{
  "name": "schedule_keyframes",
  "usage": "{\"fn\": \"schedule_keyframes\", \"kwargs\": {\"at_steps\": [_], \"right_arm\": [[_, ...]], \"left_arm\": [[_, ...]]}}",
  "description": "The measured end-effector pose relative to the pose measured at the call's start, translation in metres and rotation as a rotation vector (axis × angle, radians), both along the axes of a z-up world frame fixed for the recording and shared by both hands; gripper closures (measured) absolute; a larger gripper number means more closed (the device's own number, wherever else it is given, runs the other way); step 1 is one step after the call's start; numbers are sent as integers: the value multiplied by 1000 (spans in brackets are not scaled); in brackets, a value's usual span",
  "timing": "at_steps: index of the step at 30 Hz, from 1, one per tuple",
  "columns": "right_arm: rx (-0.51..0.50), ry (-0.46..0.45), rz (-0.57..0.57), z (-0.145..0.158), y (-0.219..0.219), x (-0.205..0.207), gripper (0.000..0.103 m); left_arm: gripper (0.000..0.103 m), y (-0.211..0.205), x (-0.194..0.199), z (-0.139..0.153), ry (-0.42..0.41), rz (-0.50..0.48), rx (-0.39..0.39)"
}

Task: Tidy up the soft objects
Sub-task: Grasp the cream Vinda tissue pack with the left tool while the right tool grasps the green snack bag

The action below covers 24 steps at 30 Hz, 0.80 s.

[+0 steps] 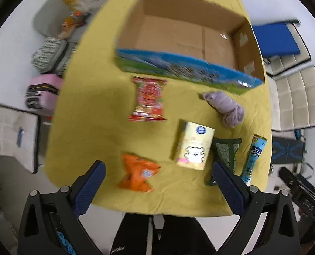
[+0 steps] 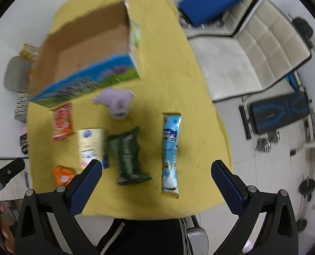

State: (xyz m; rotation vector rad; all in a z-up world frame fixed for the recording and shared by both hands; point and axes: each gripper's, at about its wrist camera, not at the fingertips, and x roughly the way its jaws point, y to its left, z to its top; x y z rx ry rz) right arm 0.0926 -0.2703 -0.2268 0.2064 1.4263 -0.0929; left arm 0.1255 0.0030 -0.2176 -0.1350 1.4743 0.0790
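An open cardboard box [image 1: 178,29] [image 2: 89,38] with a blue printed side stands at the far end of a yellow-covered table [image 1: 89,110] [image 2: 178,85]. In front of it lie a red snack packet [image 1: 149,98] [image 2: 62,122], a lilac cloth bundle [image 1: 227,107] [image 2: 116,102], a pale yellow carton [image 1: 194,146] [image 2: 91,144], an orange packet [image 1: 137,173] [image 2: 62,175], a dark green pouch [image 1: 226,150] [image 2: 127,155] and a long light-blue sachet [image 1: 254,155] [image 2: 171,150]. My left gripper [image 1: 157,170] and right gripper [image 2: 157,170] hover open and empty above the near edge.
Beside the table's left stand a grey seat with snack bags [image 1: 57,17], a patterned bag [image 1: 51,55] and a pink case [image 1: 42,91]. White padded chairs [image 2: 263,48] with a blue cushion [image 2: 210,0] are on the right. The person's dark trousers [image 2: 146,235] are below.
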Motion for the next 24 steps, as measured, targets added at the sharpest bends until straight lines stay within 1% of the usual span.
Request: {"fn": "schedule_keyframes", "kwargs": {"at_steps": [2,3,7,10,11,12,13,14,15,16,17,18,19,20,22,24], "right_arm": [[17,35,-19,-31,-6,6,0],[21,72,-31,-49,-9,10,0],[80,123,-40,-84,-10,12,0],[71,154,-31,-103,-8,12,0],[74,161,-31,-108,-7,13,0],[68,167,-31,-114,-8,13,0],[66,172,-30,-118,-7,14,0],[66,176,-30,-122,-7,15,1],[61,180,-31,-126,-8,15,1],[60,184,-30,-128,-9,16,1],[56,194,-32,-131,-11,17,3],[60,214,-37,-133,-13,17,11],[89,225,-43,-132,-13,16,13],[106,216,-37,-128,-12,15,13],[104,190,1,-122,-2,14,13],[153,202,24,-126,11,13,13]], "left_arm": [[0,-14,9,-23,39,-45,10],[0,-21,13,-36,56,-65,13],[2,-48,29,-86,135,-142,33],[2,-67,34,-121,198,-198,57],[2,-72,36,-133,215,-210,54],[4,-75,36,-141,229,-218,61],[15,-78,36,-150,245,-227,63],[21,-80,36,-157,258,-234,54],[32,-81,35,-162,270,-233,59],[39,-80,34,-166,275,-231,56],[41,-79,33,-168,275,-224,46],[41,-76,32,-169,270,-215,41],[41,-73,30,-167,261,-205,40],[41,-70,28,-165,256,-196,43],[42,-63,22,-161,247,-177,60],[42,-57,16,-158,241,-161,69]]}}
